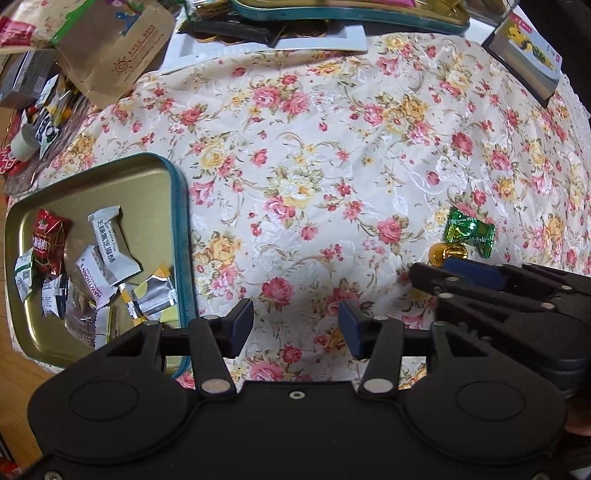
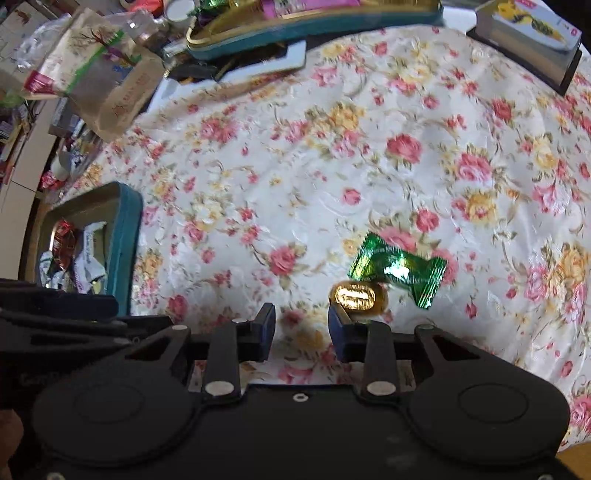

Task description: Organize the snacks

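Note:
A green-wrapped candy [image 2: 399,269] and a gold foil candy [image 2: 356,297] lie side by side on the floral tablecloth; both also show in the left wrist view, green [image 1: 469,230] and gold [image 1: 447,253]. My right gripper [image 2: 301,326] is open and empty, its right fingertip just touching or beside the gold candy. It shows in the left wrist view [image 1: 480,280]. My left gripper [image 1: 295,325] is open and empty above the cloth, right of a teal-rimmed gold tin [image 1: 110,173] holding several wrapped snacks [image 1: 110,243].
The tin also shows at the left of the right wrist view [image 2: 125,229]. A paper bag [image 1: 114,48], boxes and clutter lie at the far left. Another teal tin [image 1: 351,14] and a white tray [image 1: 321,40] stand at the back. A box [image 1: 524,55] sits far right.

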`<action>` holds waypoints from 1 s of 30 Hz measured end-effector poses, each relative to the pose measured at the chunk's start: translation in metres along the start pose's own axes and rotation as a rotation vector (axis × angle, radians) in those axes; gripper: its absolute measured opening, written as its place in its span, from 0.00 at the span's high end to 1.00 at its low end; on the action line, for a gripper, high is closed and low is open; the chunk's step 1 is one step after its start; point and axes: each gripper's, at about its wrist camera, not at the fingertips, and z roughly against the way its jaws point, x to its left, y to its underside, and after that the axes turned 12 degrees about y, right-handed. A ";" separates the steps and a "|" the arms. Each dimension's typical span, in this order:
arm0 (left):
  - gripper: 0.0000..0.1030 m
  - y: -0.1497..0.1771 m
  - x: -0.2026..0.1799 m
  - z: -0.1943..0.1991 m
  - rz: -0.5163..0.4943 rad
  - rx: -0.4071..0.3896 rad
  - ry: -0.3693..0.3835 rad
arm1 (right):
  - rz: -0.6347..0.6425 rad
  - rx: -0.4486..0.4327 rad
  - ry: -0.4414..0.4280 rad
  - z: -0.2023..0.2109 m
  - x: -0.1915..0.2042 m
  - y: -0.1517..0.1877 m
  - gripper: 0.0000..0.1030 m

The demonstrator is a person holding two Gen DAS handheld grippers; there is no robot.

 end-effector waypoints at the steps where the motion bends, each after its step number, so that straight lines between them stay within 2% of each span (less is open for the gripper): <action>1: 0.45 0.000 0.001 0.001 0.006 -0.001 0.004 | -0.008 -0.009 -0.007 0.003 -0.001 -0.001 0.66; 4: 0.45 0.000 0.004 0.004 0.018 -0.001 0.017 | -0.041 -0.007 0.004 0.011 -0.010 -0.003 0.66; 13: 0.45 0.000 0.000 0.001 0.004 0.011 0.023 | -0.168 -0.008 0.143 0.003 -0.029 0.000 0.66; 20: 0.45 0.000 0.002 -0.001 0.009 0.016 0.018 | -0.141 -0.042 0.116 -0.003 -0.010 0.002 0.62; 22: 0.45 0.001 0.003 -0.001 0.010 0.018 0.016 | -0.150 -0.031 0.072 -0.005 -0.008 0.001 0.55; 27: 0.45 0.001 0.005 0.001 0.019 0.014 0.018 | -0.158 -0.082 -0.016 0.006 -0.013 -0.004 0.56; 30: 0.45 0.000 0.004 0.000 0.019 0.015 0.012 | -0.198 -0.090 -0.024 0.013 -0.022 -0.007 0.56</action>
